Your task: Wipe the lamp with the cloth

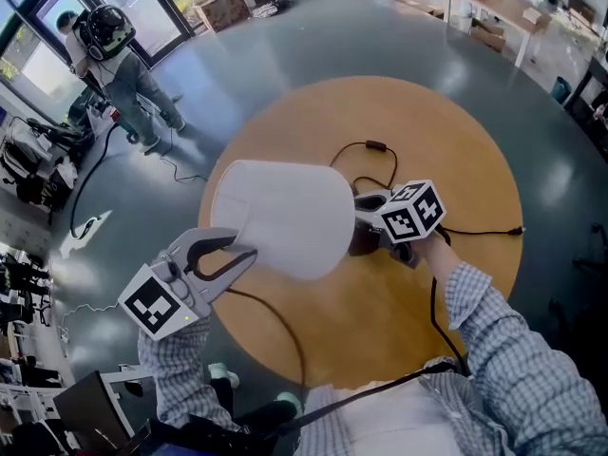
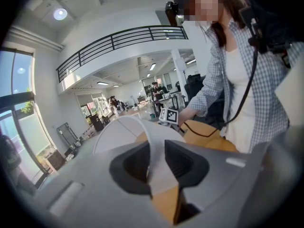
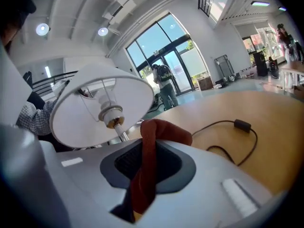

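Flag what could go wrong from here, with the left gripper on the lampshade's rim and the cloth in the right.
1. The left gripper pinches only the lampshade's thin rim. Wiping pressure could dent the shade or tip the lamp.
2. The red-brown cloth bunches loosely in the right gripper, close under the shade. It might snag the bulb socket.
3. The cord loops loose across the round table, so a sweeping gripper could catch it.
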### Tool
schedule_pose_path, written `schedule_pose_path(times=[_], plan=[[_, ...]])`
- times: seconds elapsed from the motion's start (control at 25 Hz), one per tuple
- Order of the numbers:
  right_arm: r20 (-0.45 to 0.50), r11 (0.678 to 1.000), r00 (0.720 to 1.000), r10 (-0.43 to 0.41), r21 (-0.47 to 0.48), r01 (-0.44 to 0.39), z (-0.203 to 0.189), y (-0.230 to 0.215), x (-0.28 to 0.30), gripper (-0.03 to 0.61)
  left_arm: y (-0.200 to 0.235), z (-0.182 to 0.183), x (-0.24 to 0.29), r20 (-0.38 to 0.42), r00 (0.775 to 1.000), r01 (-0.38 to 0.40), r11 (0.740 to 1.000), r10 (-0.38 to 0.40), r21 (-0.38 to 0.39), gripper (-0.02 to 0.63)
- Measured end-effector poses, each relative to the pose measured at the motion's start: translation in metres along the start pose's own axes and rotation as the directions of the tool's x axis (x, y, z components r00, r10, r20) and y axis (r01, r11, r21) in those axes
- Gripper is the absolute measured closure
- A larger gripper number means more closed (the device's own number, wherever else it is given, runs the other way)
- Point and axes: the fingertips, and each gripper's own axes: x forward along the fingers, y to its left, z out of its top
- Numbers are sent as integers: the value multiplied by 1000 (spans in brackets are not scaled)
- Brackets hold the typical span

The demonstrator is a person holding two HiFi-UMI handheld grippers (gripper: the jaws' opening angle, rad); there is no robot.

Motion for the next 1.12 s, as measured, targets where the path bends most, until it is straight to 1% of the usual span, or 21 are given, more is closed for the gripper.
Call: schedule_pose_path(times=[0.12, 0.24, 0.32, 0.4, 0.48, 0.56, 0.72, 0.84, 0.88, 0.96, 1.12], plan=[[-31, 995, 997, -73, 65, 75, -35, -22, -12, 514, 3, 3, 1, 2, 1000, 1, 1000, -1, 7, 522], [-38, 980, 990, -133, 144, 137, -70, -34, -32, 514, 3, 5, 0, 4, 1000, 7, 1000, -7, 27, 520], [-31, 968, 986, -163, 189, 166, -86, -38, -43, 514, 3, 6, 0, 1, 1000, 10, 999, -10, 36, 520], [-23, 960, 983, -184, 210, 185, -94, -39, -52, 514, 4, 8, 3, -7, 1000, 15, 999, -14, 47, 519], [2, 962, 982, -187, 204, 183, -90, -34, -56, 514, 4, 12, 7, -14, 1000, 18, 998, -17, 55, 518], [42, 972, 985, -168, 173, 159, -77, -21, -54, 514, 3, 16, 12, -17, 1000, 22, 998, -21, 65, 518], [143, 992, 985, -95, 98, 81, -37, 15, -39, 514, 3, 22, 19, -22, 999, 34, 995, -32, 94, 515], [208, 997, 977, -39, 76, 24, -14, 41, -25, 514, 3, 22, 18, -25, 999, 39, 993, -37, 108, 515], [209, 997, 977, -37, 71, 22, -14, 45, -21, 514, 2, 23, 18, -25, 999, 39, 993, -36, 110, 514], [186, 996, 981, -59, 70, 46, -23, 43, -16, 514, 1, 24, 19, -27, 999, 41, 992, -38, 118, 514], [107, 983, 984, -145, 128, 131, -63, 19, -20, 514, -1, 28, 23, -27, 999, 49, 989, -46, 140, 514]])
